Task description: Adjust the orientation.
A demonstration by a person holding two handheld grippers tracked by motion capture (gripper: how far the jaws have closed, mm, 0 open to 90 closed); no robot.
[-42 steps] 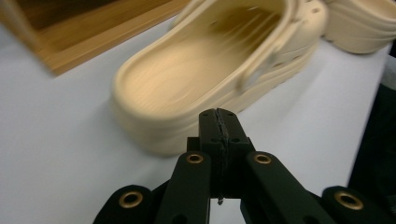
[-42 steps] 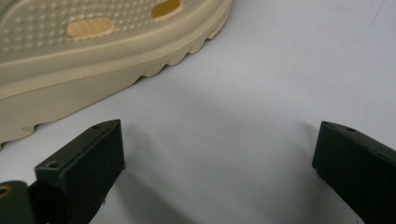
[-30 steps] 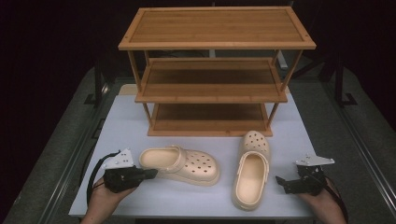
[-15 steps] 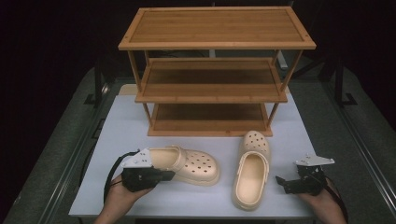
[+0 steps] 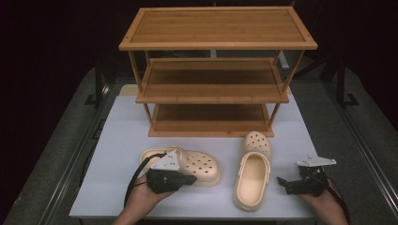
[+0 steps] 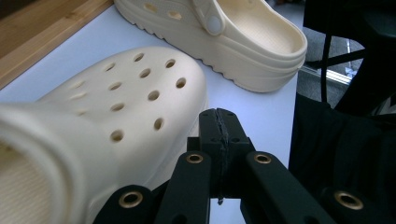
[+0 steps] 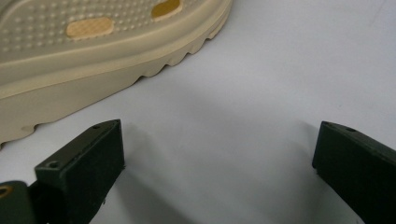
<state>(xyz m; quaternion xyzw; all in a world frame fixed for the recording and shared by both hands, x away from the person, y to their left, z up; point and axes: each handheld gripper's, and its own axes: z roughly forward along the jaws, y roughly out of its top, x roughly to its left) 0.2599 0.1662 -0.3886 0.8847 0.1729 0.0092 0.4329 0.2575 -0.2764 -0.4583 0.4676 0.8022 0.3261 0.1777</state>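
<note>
1. Left gripper [image 5: 190,179]: held in the left hand [image 5: 141,199] at the near left of the white table [image 5: 119,126]; jaws pressed together, nothing between them; tip just beside the near side of the left clog [image 5: 199,165], contact not discernible.
2. Left gripper view: closed jaw tips [image 6: 218,128] close against the perforated toe of the left clog [image 6: 130,107], with the right clog [image 6: 243,42] farther off across the white surface.
3. Left clog: flat on the table, lying crosswise, toe to the right, heel partly hidden behind the grey plate of the left gripper.
4. Shoe rack [image 5: 216,70]: wooden, three shelves, upright at the far middle of the table, behind both clogs.
5. Right clog [image 5: 251,176]: sole down, lengthwise, toe toward the rack, heel toward the near edge; well apart from the left clog.
6. Right gripper [image 5: 283,182]: held in the right hand [image 5: 328,206] at the near right; jaws spread wide, empty; near the right clog, not touching.
7. Right gripper view: ridged sole edge of the right clog [image 7: 93,60] at upper left, bare table between the parted jaws.
</note>
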